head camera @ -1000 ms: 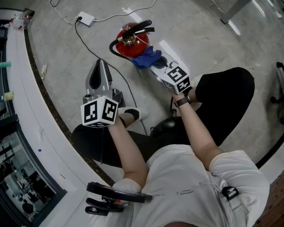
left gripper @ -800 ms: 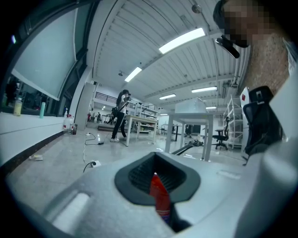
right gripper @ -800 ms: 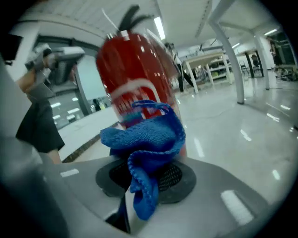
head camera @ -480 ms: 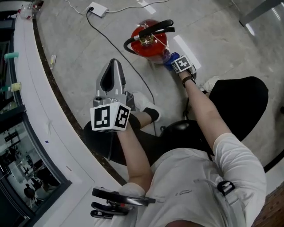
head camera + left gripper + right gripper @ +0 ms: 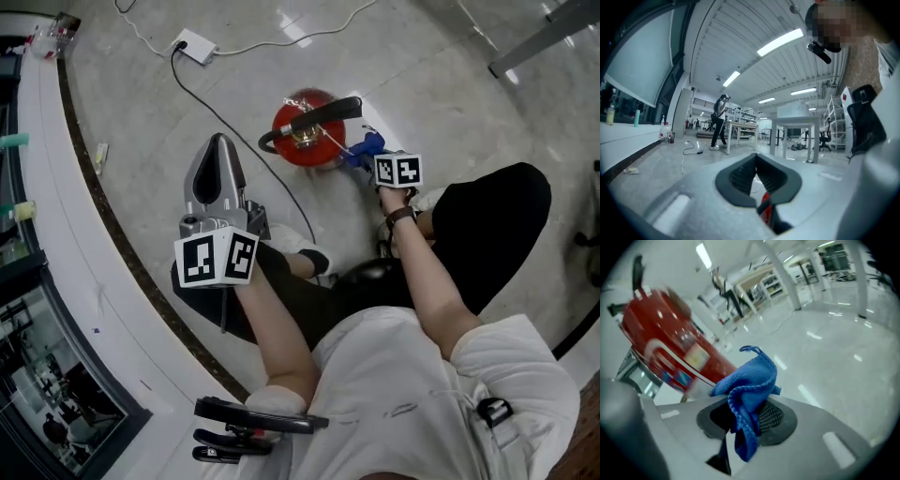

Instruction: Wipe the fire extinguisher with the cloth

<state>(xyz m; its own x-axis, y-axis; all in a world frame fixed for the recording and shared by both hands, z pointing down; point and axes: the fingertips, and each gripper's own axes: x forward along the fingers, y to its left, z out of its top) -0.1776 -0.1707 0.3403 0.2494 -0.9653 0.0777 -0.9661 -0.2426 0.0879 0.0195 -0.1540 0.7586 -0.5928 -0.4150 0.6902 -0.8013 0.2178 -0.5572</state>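
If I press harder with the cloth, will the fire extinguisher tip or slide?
Tipping seems unlikely: the fire extinguisher stands upright, broad and probably heavy. The glossy floor might let it slide. The limp cloth should cushion pushes.

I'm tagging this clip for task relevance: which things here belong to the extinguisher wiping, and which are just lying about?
In the job:
fire extinguisher, upright on the floor
blue cloth, clamped in the right gripper next to it

Lying about:
white power adapter
black cable across the floor
left gripper, shut on nothing, held away from the extinguisher
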